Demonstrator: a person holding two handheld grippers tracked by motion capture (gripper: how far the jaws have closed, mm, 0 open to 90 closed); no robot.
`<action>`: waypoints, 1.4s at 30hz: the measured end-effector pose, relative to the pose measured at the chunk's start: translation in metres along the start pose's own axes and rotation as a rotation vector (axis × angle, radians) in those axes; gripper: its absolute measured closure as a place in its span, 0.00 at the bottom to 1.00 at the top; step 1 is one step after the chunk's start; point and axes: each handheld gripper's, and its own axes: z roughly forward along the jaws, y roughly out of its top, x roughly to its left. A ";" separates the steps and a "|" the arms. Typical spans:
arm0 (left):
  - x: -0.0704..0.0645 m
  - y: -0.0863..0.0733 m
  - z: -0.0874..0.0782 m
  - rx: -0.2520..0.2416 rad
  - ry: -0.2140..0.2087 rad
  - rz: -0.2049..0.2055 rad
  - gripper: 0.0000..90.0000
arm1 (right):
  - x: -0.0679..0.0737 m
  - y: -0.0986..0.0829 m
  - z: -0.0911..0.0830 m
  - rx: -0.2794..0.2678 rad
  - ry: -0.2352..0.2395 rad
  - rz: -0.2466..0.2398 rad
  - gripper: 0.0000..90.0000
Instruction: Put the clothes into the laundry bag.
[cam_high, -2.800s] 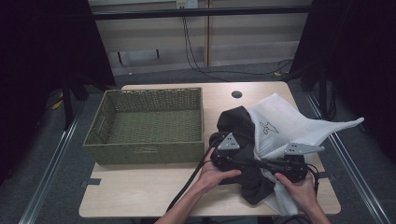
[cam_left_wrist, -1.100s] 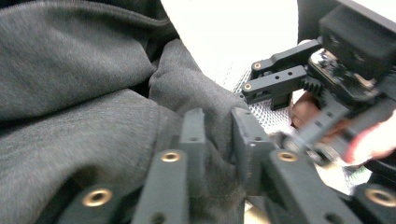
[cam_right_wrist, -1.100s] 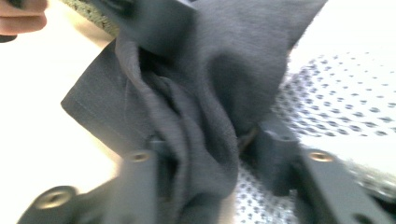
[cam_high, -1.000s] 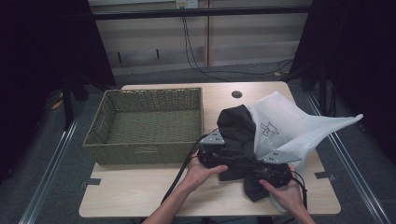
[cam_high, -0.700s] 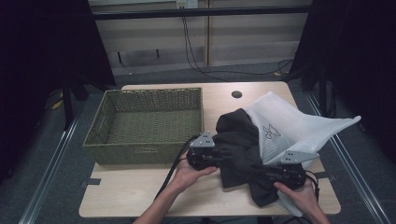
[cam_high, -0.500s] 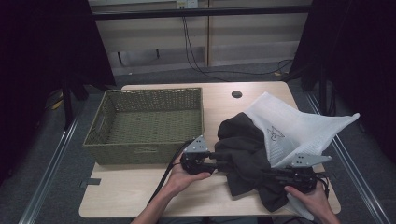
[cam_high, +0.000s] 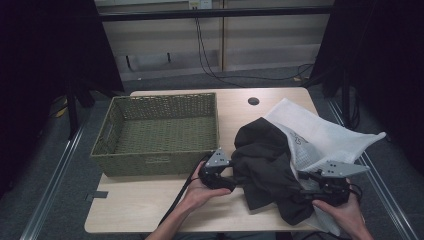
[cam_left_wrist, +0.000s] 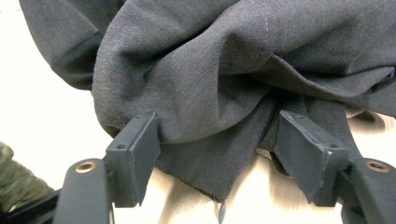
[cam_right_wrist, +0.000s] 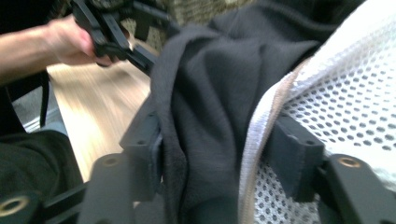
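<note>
1. Sliding out now: the dark garment (cam_high: 265, 170) has come further out of the white mesh bag (cam_high: 320, 135) than a moment ago, spilling left across the table (cam_high: 150, 210).
2. Since then the left gripper (cam_high: 225, 178) has drawn back toward the green wicker basket (cam_high: 160, 132); its jaws stand wide, with a fold between them that they don't pinch.
3. The right gripper (cam_right_wrist: 217, 154) straddles cloth and the bag's edge, jaws apart, so nothing is clamped, I'd say.
4. That means the pull-out looks well advanced, not finished.
5. There's dark print on the bag and a small tag on the basket front; both are too blurred to read.
</note>
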 end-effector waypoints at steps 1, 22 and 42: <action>0.001 -0.001 0.000 0.001 -0.002 -0.008 0.36 | 0.000 0.002 -0.004 -0.012 -0.010 0.001 0.43; -0.009 -0.008 0.040 0.095 -0.066 -0.022 0.61 | 0.019 0.014 0.070 0.121 -0.030 -0.017 0.00; -0.025 0.042 0.038 0.044 -0.165 -0.087 0.91 | 0.023 0.002 0.104 0.197 -0.102 -0.063 0.00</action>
